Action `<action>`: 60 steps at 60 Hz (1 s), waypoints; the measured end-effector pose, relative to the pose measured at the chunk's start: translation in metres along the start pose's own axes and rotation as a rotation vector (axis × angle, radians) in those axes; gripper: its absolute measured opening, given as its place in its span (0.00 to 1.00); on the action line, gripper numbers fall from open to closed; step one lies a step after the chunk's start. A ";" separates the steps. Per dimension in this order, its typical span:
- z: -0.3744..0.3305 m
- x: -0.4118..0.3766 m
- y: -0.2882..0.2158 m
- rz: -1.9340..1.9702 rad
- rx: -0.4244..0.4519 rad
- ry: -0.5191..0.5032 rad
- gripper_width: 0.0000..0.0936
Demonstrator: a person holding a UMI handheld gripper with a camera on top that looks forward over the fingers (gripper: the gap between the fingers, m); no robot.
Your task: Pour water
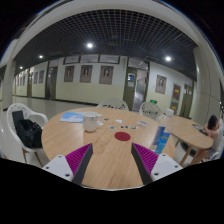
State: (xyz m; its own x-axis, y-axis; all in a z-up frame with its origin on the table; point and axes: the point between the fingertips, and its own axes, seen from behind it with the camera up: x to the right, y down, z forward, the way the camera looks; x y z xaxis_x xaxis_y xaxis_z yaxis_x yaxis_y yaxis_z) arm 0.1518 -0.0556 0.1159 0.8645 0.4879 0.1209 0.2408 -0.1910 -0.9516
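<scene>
The gripper [114, 160] stands with its two fingers apart and nothing between them; the magenta pads [80, 160] face each other across bare tabletop. The fingers hover over the near part of the round light-wood table [105, 172].

Ahead of the fingers, near the table centre, lies a small dark red round object [122, 136]; its nature cannot be told. Further off and to the left stands the white cylindrical cup [91, 122], upright, well apart from the fingers. To the right of centre stands a pale blue upright container [160, 138], likely the water source, though its type cannot be confirmed. A blue flat item [72, 117] lies at the far left edge of the table.

Handling, as a judgement: the white cylindrical cup appears rigid and light, smooth-sided and therefore liable to slip; grasp at mid-height across its diameter. The pale blue upright container, if it holds water, will be heavier and its load will shift when tilted; grasp below its midpoint and tilt slowly.

Clearances: the tabletop between the fingers and both vessels is open. The table edge curves away near both fingers. A white chair carrying a dark bag [26, 132] stands off the left edge; a seated person [211, 128] occupies the far right.
</scene>
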 end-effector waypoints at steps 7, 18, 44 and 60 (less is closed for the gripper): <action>0.005 0.008 -0.004 -0.039 0.023 0.028 0.88; -0.001 0.042 0.003 -0.016 0.019 0.110 0.88; 0.123 0.218 0.017 0.113 0.043 0.369 0.88; 0.167 0.222 0.004 0.196 0.133 0.314 0.45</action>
State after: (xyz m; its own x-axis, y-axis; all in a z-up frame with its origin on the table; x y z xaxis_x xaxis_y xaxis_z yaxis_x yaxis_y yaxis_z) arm 0.2708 0.1939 0.0917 0.9863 0.1650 -0.0055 0.0167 -0.1326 -0.9910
